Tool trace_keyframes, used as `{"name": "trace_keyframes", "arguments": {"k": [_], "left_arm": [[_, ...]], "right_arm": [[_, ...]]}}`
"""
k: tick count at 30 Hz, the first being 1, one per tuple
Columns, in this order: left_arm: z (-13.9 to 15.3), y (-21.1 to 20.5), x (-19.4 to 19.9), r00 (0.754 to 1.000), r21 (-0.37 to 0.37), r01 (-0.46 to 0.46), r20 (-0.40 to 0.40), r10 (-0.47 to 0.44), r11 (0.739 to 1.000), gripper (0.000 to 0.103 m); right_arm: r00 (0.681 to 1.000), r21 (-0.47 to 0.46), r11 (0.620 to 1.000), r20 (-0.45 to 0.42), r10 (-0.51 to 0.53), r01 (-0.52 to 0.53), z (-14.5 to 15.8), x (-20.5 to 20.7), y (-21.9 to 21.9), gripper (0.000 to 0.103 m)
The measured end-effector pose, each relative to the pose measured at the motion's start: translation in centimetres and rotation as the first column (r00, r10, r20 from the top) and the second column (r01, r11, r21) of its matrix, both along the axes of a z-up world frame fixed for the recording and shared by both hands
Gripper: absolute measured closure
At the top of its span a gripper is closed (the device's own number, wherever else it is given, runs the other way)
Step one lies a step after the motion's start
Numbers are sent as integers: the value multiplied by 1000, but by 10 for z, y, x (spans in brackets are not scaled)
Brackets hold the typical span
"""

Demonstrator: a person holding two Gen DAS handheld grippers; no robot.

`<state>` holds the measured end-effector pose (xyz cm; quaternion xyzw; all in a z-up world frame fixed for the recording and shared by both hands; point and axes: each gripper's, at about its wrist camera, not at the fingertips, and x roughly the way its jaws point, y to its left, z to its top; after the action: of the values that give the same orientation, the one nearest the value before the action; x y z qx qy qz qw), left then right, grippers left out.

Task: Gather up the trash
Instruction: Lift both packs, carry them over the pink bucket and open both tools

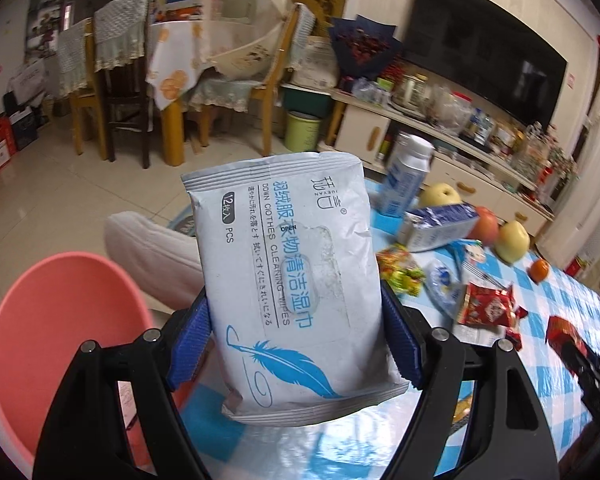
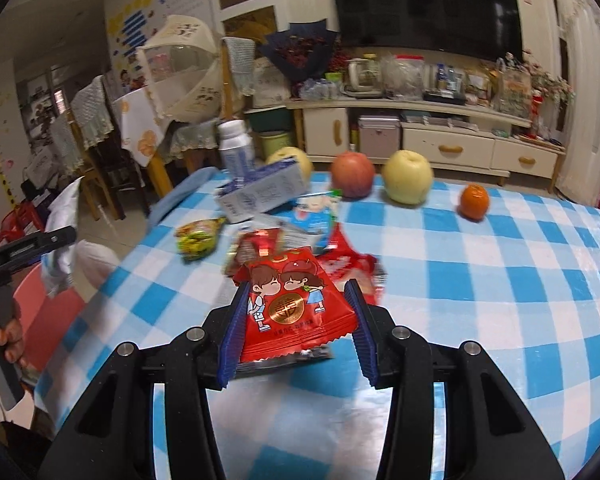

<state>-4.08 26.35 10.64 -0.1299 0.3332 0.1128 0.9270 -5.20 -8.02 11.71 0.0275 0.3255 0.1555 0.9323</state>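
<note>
Left wrist view: the left gripper (image 1: 296,320) is clamped on a white, flat plastic pack of cleaning wipes (image 1: 288,276) printed with a blue feather, its blue pads pressing both long edges so the pack stands up between them, lifted clear of the table. Down and to the left of this gripper sits a round pink plastic basin (image 1: 60,340). To its right the blue-and-white checked table (image 1: 560,300) carries a red foil snack wrapper (image 1: 488,306), a green-and-yellow candy bag (image 1: 400,270), a blue-and-white carton lying on its side (image 1: 440,224) and a white bottle with a blue label (image 1: 406,176).

Right wrist view: the right gripper (image 2: 298,316) is closed on a red foil packet printed with two cartoon children (image 2: 296,312), held by its side edges just above the table. Ahead of it lies a loose heap of red wrappers (image 2: 340,264) and a blue-and-white cartoon packet (image 2: 316,208). Farther ahead stand a red apple (image 2: 352,174), a pale yellow apple (image 2: 407,176) and a small orange tangerine (image 2: 474,201). At the left edge, a hand (image 2: 8,336) grips the other tool's handle.
</note>
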Motion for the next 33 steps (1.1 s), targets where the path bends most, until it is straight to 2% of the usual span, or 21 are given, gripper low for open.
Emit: {"name": "trace_keyframes", "arguments": {"k": [4, 8, 15, 25, 31, 33], "left_arm": [[2, 22, -10, 998, 20, -63, -13, 63, 998, 25], [4, 44, -20, 993, 35, -114, -18, 114, 993, 25], [8, 86, -42, 974, 69, -222, -29, 224, 973, 25], [7, 146, -72, 942, 1, -335, -34, 335, 942, 25], [1, 168, -81, 924, -19, -379, -54, 378, 925, 24], [-1, 171, -81, 919, -8, -389, -69, 388, 921, 24]], "right_arm": [[995, 54, 994, -16, 99, -98, 8, -11, 39, 55], [981, 61, 980, -8, 191, -191, 15, -25, 85, 55], [939, 71, 937, 3, 343, -342, 27, -47, 173, 55], [865, 51, 864, 23, 501, -501, 37, -63, 290, 55], [827, 17, 827, 17, 562, -562, 27, -71, 335, 54], [826, -7, 827, 18, 563, -563, 18, -72, 344, 53]]}}
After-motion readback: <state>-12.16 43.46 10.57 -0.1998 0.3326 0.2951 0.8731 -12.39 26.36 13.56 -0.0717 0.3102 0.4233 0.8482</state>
